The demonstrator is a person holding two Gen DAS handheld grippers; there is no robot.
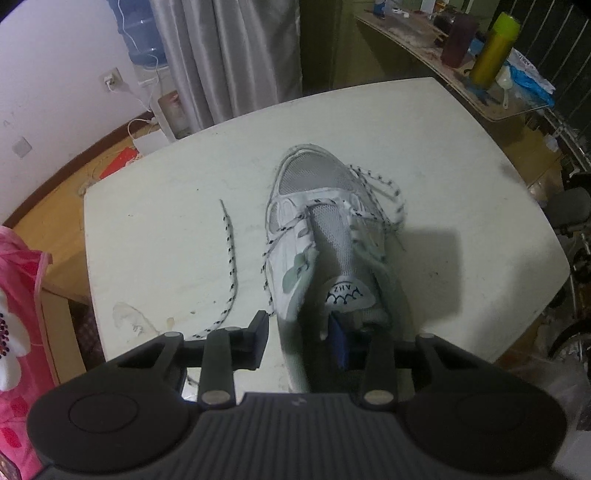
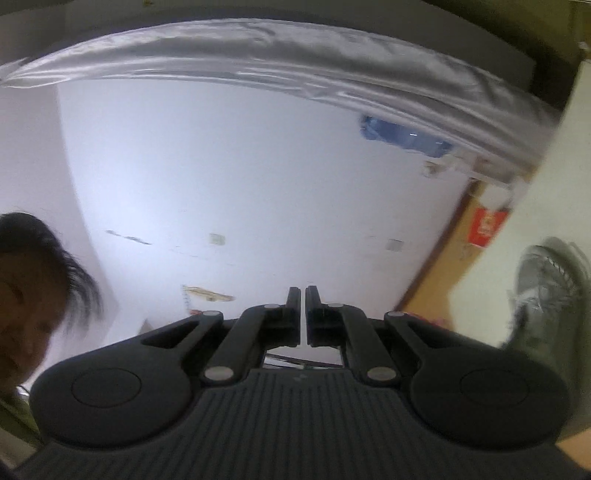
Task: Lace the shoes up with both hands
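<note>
Left gripper [image 1: 301, 341] grips the shoe [image 1: 325, 236] collar; that hold may slip. Right gripper [image 2: 300, 317], closed empty, points away, leaving the lace [image 1: 229, 266] loose on the tabletop [image 1: 155, 206].

A pale tabletop [image 1: 155, 221] stands on a wooden floor, with a grey curtain [image 1: 229, 55] and a blue water bottle [image 1: 138, 33] behind it by a white wall. A yellow-green flask [image 1: 493, 48] and a dark red cylinder [image 1: 460, 38] stand on a cluttered side shelf, and pink fabric [image 1: 18, 314] fills the left edge.
</note>
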